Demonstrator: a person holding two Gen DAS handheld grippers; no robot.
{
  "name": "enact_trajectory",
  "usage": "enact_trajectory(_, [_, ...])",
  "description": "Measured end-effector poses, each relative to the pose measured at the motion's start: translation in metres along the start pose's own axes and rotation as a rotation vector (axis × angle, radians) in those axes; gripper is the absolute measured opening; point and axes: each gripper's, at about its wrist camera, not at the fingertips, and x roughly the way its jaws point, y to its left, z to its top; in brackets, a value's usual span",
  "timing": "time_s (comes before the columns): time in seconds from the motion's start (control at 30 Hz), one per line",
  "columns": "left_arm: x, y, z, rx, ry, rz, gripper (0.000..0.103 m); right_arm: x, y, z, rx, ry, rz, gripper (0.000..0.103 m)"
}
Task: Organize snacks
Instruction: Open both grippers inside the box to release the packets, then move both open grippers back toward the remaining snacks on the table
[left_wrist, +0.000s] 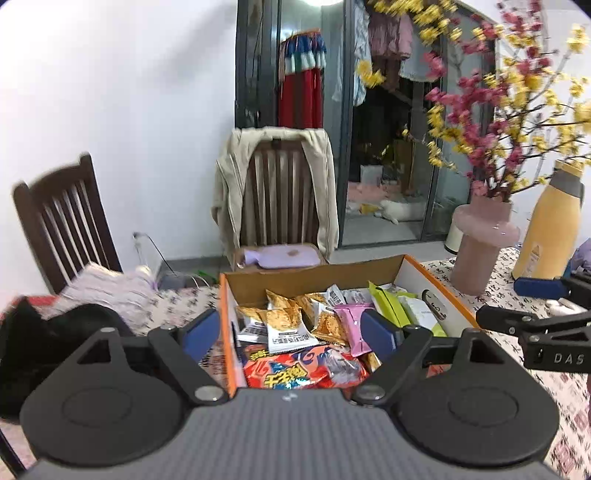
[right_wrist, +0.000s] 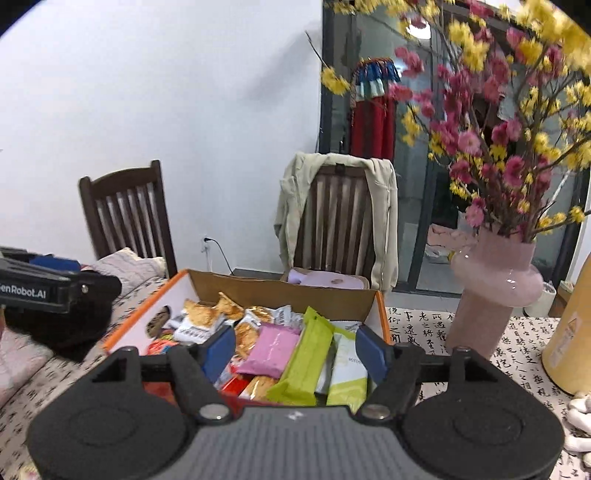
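Partly, snack packets (right_wrist: 271, 349) overlap inside the box (right_wrist: 280, 291).

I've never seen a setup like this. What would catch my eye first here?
Probably the open box of bright snack packets, mid-table beyond two empty, open grippers. Then the pink vase of red and yellow blossoms, right of the box.

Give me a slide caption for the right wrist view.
Open right gripper above orange-edged cardboard box of snack packets.
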Motion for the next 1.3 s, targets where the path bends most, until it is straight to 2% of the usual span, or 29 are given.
enact_trajectory(0.1, [-0.032, -0.005, -0.009, 0.003, -0.021, -0.013, 0.088, -0.031, 0.007, -0.005, -0.009, -0.021, 0.014, 0.08])
enact_trajectory(0.27, [-0.092, -0.017, -0.035, 0.033, -0.074, -0.03, 0.095, -0.085, 0.019, -0.024, -0.045, -0.054, 0.042, 0.083])
enact_trajectory(0.5, [-0.161, -0.033, -0.091, 0.016, -0.099, -0.081, 0.099, -0.152, 0.031, -0.064, -0.07, -0.072, 0.1, 0.086])
enact_trajectory(0.6, [-0.181, -0.039, -0.116, 0.01, -0.097, -0.081, 0.1, -0.171, 0.038, -0.087, -0.093, -0.075, 0.089, 0.092])
enact_trajectory(0.73, [-0.196, -0.043, -0.145, -0.026, -0.072, -0.069, 0.1, -0.188, 0.043, -0.121, -0.112, -0.055, 0.045, 0.092])
enact_trajectory(0.93, [-0.207, -0.035, -0.18, -0.108, -0.02, -0.076, 0.102, -0.203, 0.046, -0.166, -0.085, 0.012, 0.029, 0.093])
enact_trajectory(1.07, [-0.208, -0.027, -0.197, -0.137, 0.034, -0.05, 0.102, -0.212, 0.045, -0.189, -0.037, 0.057, 0.038, 0.093])
enact_trajectory(1.3, [-0.216, -0.025, -0.215, -0.147, 0.073, -0.029, 0.102, -0.223, 0.045, -0.212, -0.003, 0.101, 0.037, 0.093])
